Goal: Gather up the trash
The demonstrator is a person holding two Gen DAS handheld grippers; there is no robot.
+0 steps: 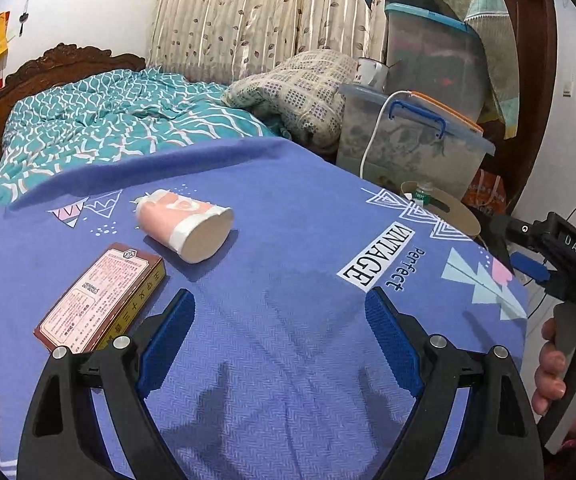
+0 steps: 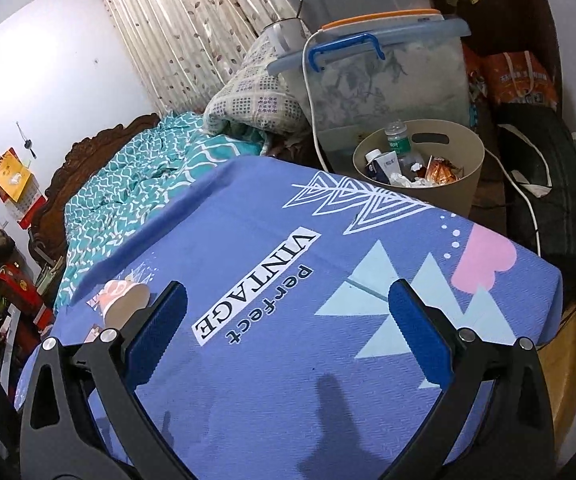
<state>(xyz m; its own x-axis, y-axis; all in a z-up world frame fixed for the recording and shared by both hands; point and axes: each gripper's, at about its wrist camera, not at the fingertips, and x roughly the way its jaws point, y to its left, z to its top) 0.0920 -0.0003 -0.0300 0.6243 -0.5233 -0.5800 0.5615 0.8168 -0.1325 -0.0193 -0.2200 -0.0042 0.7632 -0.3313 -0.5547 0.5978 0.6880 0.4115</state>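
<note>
On the blue-clothed table [image 1: 288, 208], the tipped paper cup [image 1: 186, 222] and flat box [image 1: 102, 298] lie ahead-left of the left gripper [image 1: 280, 334], nearer than the right gripper [image 2: 288, 320]; both jaws apart, empty, box lengthwise toward the left jaw.

my pads [image 1: 391, 344] blue, ribbed, on black arms | cloth [image 1: 288, 240] violet-blue with white line triangles, pale teal and pink shapes | cup [image 1: 186, 222] pink and white | box [image 1: 100, 300] maroon, yellow edge | bin [image 2: 463, 176] beige | quilt [image 1: 108, 120] teal, white waves
</note>
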